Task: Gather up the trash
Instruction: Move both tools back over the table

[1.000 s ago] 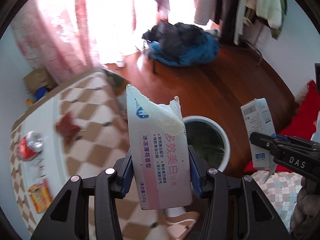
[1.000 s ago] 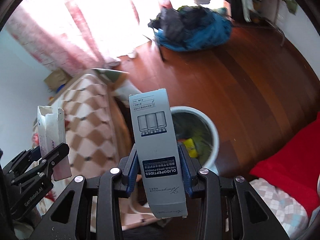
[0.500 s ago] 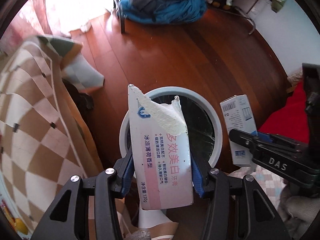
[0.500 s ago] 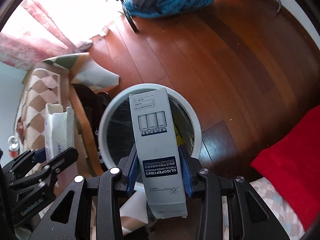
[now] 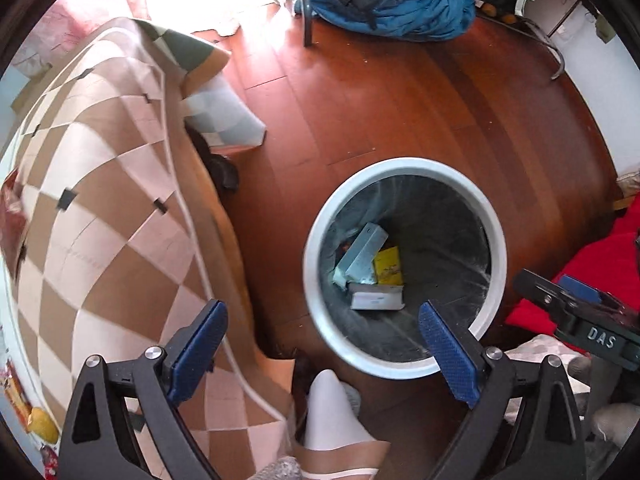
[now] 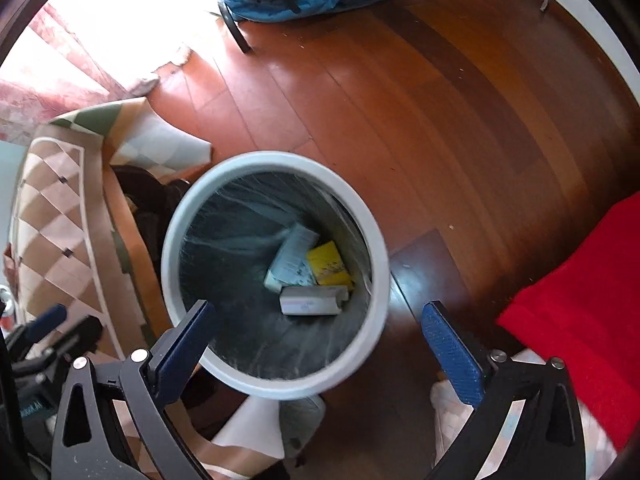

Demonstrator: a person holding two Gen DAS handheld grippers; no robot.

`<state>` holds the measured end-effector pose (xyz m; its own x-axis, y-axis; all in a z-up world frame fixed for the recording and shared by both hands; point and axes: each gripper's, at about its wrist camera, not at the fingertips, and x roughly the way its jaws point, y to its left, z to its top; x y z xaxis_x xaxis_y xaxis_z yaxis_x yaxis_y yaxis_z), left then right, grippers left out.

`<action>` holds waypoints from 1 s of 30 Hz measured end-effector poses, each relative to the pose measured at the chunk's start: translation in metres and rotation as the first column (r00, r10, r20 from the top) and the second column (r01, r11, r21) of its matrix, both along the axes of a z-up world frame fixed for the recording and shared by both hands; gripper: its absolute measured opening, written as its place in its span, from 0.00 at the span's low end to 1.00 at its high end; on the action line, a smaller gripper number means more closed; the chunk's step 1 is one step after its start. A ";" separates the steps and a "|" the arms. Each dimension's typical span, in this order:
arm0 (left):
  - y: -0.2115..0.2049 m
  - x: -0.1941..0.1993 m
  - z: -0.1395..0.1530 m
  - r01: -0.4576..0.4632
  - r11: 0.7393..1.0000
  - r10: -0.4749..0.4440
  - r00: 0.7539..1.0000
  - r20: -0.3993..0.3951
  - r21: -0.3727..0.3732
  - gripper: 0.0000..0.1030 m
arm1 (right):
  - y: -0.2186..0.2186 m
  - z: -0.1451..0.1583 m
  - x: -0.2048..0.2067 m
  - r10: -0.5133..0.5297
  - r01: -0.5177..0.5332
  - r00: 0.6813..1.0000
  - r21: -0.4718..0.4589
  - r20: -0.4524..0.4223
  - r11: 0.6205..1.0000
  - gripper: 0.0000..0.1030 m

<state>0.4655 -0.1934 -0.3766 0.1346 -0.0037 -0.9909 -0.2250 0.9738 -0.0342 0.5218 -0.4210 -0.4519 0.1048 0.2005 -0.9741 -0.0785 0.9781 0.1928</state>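
Both grippers hang over the white-rimmed trash bin [image 5: 404,168] on the wooden floor [image 5: 400,100]. The left gripper [image 5: 326,344] and right gripper [image 6: 320,344] are spreading their fingers, nothing between them. Down in the bin lie a pale toothpaste box [image 5: 378,300], a grey carton [image 5: 362,256] and a yellow packet [image 5: 387,266], touching.

The right gripper [image 6: 318,334] hangs above the white bin [image 6: 376,280], its jaws opening with nothing between them. Beyond the jaws, at the bin's bottom, lie a grey box [image 6: 294,258], a yellow packet [image 6: 330,268] and what seems a white carton [image 6: 312,300], blurred.
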 end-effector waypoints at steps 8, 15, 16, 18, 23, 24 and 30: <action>-0.002 -0.014 0.021 0.013 0.998 -0.015 0.999 0.032 0.055 0.95 | 0.002 0.027 -0.030 0.011 -0.010 0.999 -0.030 0.038 1.000 1.00; -0.009 -0.026 0.051 0.022 0.997 -0.028 0.997 0.076 0.074 0.95 | -0.002 0.065 -0.052 -0.001 0.005 0.996 -0.048 0.085 0.999 1.00; -0.009 -0.029 0.055 0.021 0.997 -0.027 0.996 0.082 0.074 0.95 | -0.003 0.069 -0.055 -0.002 0.006 0.996 -0.047 0.090 0.999 1.00; -0.010 -0.035 0.065 0.020 0.997 -0.026 0.995 0.098 0.071 0.95 | -0.006 0.081 -0.062 -0.003 0.008 0.995 -0.042 0.103 0.999 1.00; -0.008 -0.050 0.094 0.009 0.997 -0.020 0.988 0.150 0.073 0.95 | -0.006 0.120 -0.082 0.001 0.005 0.987 -0.040 0.160 0.999 1.00; -0.008 -0.053 0.100 0.006 0.997 -0.018 0.987 0.161 0.074 0.95 | -0.006 0.128 -0.086 0.001 0.005 0.985 -0.034 0.172 0.999 1.00; -0.002 -0.076 0.144 -0.017 0.995 -0.006 0.972 0.233 0.093 0.95 | -0.001 0.182 -0.114 -0.033 0.035 0.968 -0.002 0.249 0.999 1.00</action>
<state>0.3900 -0.1957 -0.2329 0.3613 0.0895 -0.9282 -0.2271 0.9739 0.0055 0.4082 -0.4218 -0.2698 0.3504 0.1865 -0.9178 -0.0901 0.9821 0.1651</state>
